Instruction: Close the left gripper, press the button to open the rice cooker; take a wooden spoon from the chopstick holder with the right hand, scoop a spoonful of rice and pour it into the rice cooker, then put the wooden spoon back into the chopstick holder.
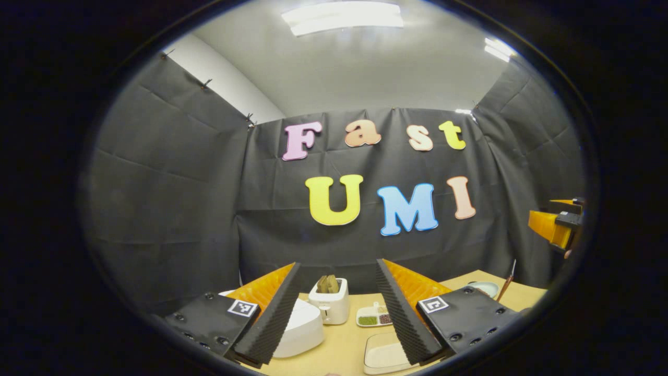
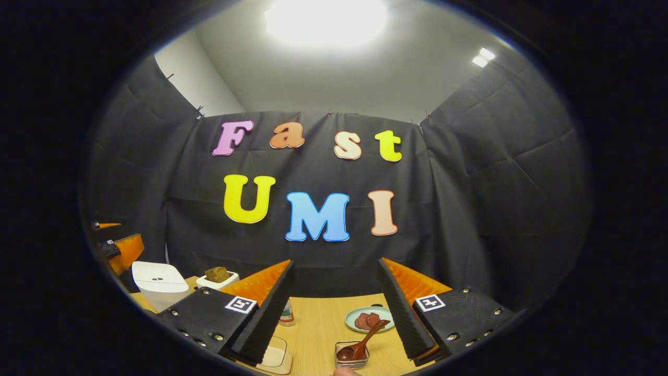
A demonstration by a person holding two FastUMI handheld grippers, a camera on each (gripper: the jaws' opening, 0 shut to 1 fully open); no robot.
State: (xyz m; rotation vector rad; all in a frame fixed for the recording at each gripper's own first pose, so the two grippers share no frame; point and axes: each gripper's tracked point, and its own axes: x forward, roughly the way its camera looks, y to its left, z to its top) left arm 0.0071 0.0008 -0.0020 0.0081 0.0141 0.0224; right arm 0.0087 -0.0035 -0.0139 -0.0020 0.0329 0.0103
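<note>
The rice cooker [image 1: 300, 326] is showing plain white beside a white toaster [image 1: 330, 305] holding brown bread [image 1: 328, 283], all on a counter [image 1: 344, 342] showing pale wood grain. A white divided dish [image 1: 373, 316] is showing green and dark red fillings. The wooden spoon [image 2: 360, 342] is showing reddish brown in its clear holder [image 2: 352, 355], near a pale green plate [image 2: 369, 319] bearing reddish-brown pieces.
</note>
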